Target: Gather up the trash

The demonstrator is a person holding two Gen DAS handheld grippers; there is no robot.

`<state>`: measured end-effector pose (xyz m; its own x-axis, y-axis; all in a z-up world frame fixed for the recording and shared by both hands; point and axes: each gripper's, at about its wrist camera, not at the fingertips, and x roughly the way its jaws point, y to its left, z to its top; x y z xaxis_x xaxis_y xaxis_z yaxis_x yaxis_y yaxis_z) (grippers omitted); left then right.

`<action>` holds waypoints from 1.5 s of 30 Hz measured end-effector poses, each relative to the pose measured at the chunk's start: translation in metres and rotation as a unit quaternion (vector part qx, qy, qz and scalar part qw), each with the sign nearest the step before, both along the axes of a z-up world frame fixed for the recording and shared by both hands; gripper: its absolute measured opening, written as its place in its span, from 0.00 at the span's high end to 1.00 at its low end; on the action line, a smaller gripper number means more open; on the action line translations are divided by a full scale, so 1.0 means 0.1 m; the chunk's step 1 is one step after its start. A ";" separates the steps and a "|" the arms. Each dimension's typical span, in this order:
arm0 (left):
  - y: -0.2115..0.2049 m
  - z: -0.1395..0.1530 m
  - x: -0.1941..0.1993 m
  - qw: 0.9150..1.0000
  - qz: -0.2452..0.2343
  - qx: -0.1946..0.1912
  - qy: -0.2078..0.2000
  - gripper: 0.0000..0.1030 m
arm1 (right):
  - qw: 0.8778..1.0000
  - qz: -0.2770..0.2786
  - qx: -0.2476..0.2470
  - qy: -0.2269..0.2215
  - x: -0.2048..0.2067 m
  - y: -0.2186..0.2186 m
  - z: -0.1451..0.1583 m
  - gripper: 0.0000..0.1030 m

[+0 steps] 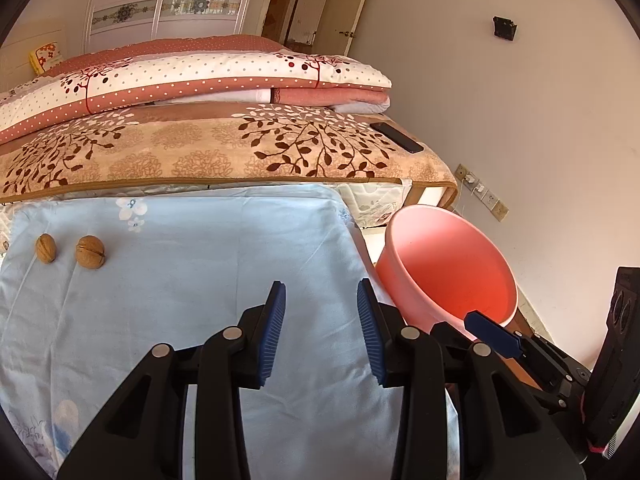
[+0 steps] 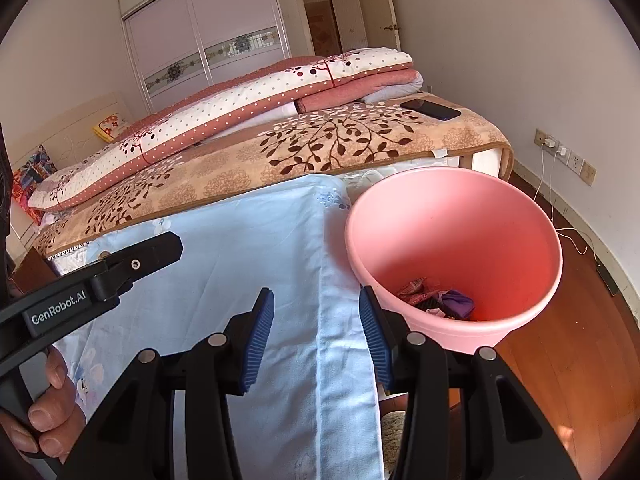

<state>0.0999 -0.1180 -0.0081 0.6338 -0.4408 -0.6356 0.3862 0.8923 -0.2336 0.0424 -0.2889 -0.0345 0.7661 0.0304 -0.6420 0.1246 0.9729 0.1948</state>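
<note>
Claws both stand apart with nothing between them: the left claw tilts down over the pale blue cloth, the right claw tilts down over the cloth's edge. Just right of the right claw sits the pink bin, scraps of trash at its bottom. Two walnuts lie far left of the left claw. Beyond is the bed.

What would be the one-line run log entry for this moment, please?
left gripper open, empty | right gripper open, empty | two walnuts on blue sheet | pink bin holds trash
</note>
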 end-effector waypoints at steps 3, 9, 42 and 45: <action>0.05 -0.04 -0.01 1.000 0.009 0.008 0.002 0.64 | 1.000 0.010 -0.005 0.006 -0.01 0.08 -0.03 0.58; 0.09 -0.09 -0.01 1.000 0.020 0.014 0.005 0.64 | 1.000 0.022 -0.013 0.008 0.00 0.17 -0.06 0.57; -0.30 0.24 -0.14 0.995 -0.020 0.037 -0.096 0.64 | 0.993 -0.083 -0.064 -0.048 -0.27 -0.10 0.21 0.44; -0.34 0.25 -0.13 0.994 -0.025 0.036 -0.097 0.64 | 0.991 -0.100 -0.072 -0.053 -0.29 -0.14 0.24 0.44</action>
<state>0.0864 -0.1523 0.0171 0.7264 -0.4326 -0.5341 0.4616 0.8828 -0.0873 0.0129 -0.3028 -0.0108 0.8110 -0.2145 -0.5443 0.3037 0.9496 0.0782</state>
